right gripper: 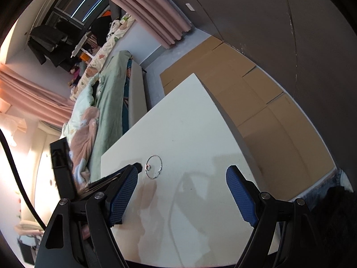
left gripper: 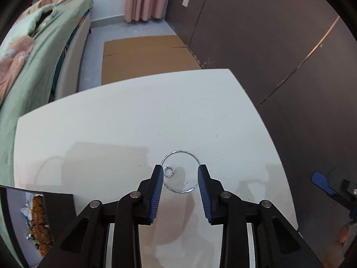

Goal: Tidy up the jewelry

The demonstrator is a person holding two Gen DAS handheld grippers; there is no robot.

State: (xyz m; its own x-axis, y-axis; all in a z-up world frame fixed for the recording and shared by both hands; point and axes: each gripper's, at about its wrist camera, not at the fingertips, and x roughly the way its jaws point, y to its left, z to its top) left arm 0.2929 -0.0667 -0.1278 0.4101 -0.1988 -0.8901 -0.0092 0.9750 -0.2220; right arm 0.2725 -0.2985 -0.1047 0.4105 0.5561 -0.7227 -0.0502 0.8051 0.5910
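A large thin silver wire hoop lies flat on the white bench, its round outline nearly complete, with what looks like a small break or clasp at the near edge. Inside it, close to its left side, lies a small silver ring, also flat, touching or almost touching the hoop's wire; which cannot be told. From the right wrist view the same hoop and small ring sit near the bench's left edge, both bright against the pale surface.
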